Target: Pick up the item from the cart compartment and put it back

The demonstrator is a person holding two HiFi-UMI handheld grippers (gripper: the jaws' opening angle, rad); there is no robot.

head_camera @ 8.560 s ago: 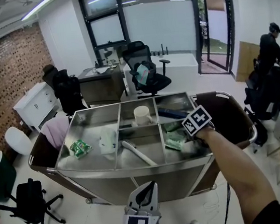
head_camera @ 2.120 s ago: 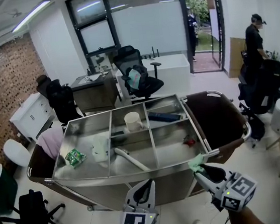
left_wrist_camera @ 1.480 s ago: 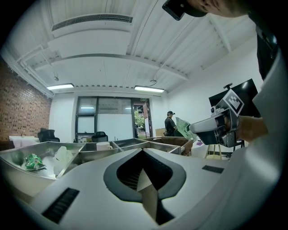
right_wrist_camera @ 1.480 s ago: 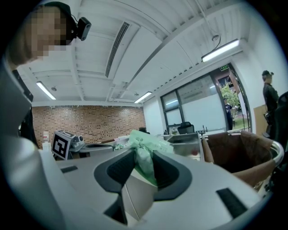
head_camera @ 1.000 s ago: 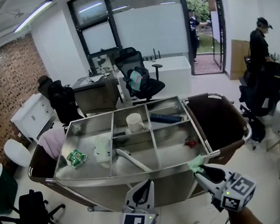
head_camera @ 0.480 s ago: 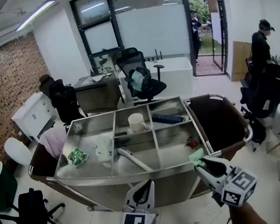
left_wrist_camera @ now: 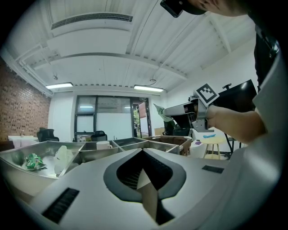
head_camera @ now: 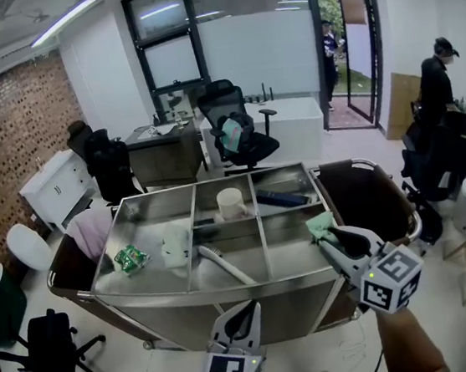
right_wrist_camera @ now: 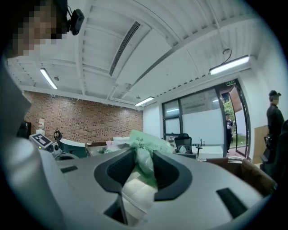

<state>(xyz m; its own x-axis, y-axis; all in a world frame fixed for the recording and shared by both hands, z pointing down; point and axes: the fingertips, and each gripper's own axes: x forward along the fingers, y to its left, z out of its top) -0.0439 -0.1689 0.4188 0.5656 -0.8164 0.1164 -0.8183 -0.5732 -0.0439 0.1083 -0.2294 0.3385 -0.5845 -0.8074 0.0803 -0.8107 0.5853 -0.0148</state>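
A steel cart (head_camera: 230, 295) with several open compartments stands in front of me. My right gripper (head_camera: 325, 241) is shut on a pale green packet (head_camera: 321, 226), held in the air over the near right corner of the cart, by the front right compartment (head_camera: 295, 255). In the right gripper view the packet (right_wrist_camera: 145, 150) sticks out between the jaws. The left gripper view shows that packet (left_wrist_camera: 160, 110) raised at the right. My left gripper (head_camera: 241, 316) hangs low before the cart's front wall, shut with nothing in it.
Other compartments hold a white cup (head_camera: 230, 202), a white brush (head_camera: 226, 266), a crumpled white bag (head_camera: 173, 239), a green packet (head_camera: 130, 257) and a dark blue item (head_camera: 282, 197). Brown bags (head_camera: 371, 198) hang at the cart's ends. A person (head_camera: 440, 80) stands at far right among office chairs.
My right gripper has risen and moved forward with the green packet, from below the cart's front right corner to above its rim. The left gripper has stayed put.
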